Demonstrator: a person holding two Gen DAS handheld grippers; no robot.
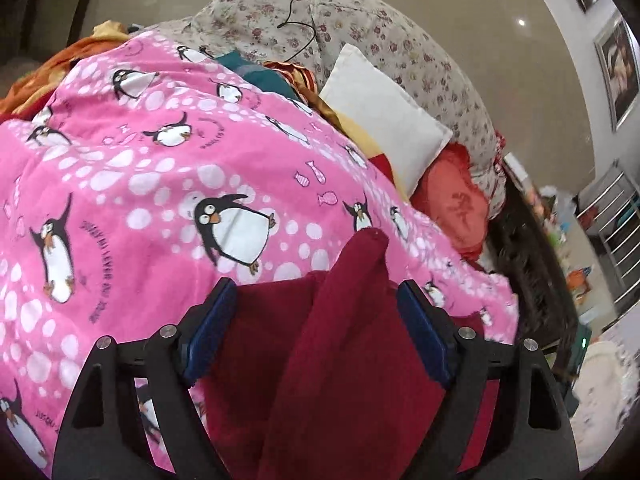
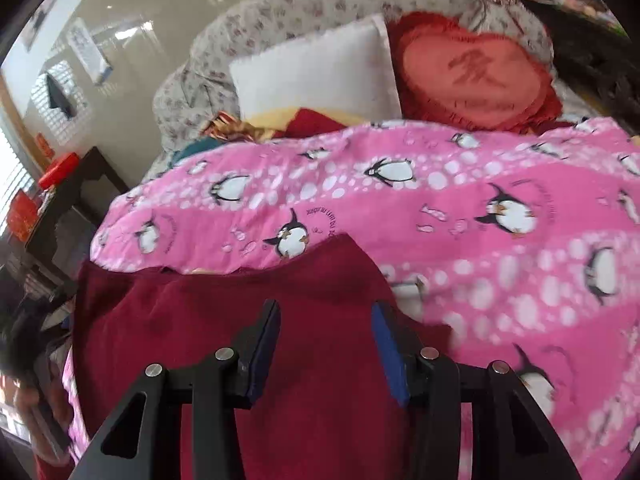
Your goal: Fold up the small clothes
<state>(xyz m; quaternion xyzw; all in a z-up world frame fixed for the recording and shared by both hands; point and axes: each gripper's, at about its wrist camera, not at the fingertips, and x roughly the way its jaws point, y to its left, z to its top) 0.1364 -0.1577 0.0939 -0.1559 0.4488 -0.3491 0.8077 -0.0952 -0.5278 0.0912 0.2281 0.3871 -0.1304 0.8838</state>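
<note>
A dark red garment lies on a pink penguin-print blanket, with one fold standing up in a ridge towards the blanket. My left gripper hangs just over it, blue pads wide apart on either side of that ridge and not pressing it, so it is open. In the right wrist view the same garment spreads flat over the near corner of the blanket. My right gripper is above it, jaws partly apart, with cloth showing only below the gap.
Beyond the blanket lie a white pillow, a red heart cushion and a floral quilt. Orange cloth is bunched at the far left. A dark table with a red box stands beside the bed.
</note>
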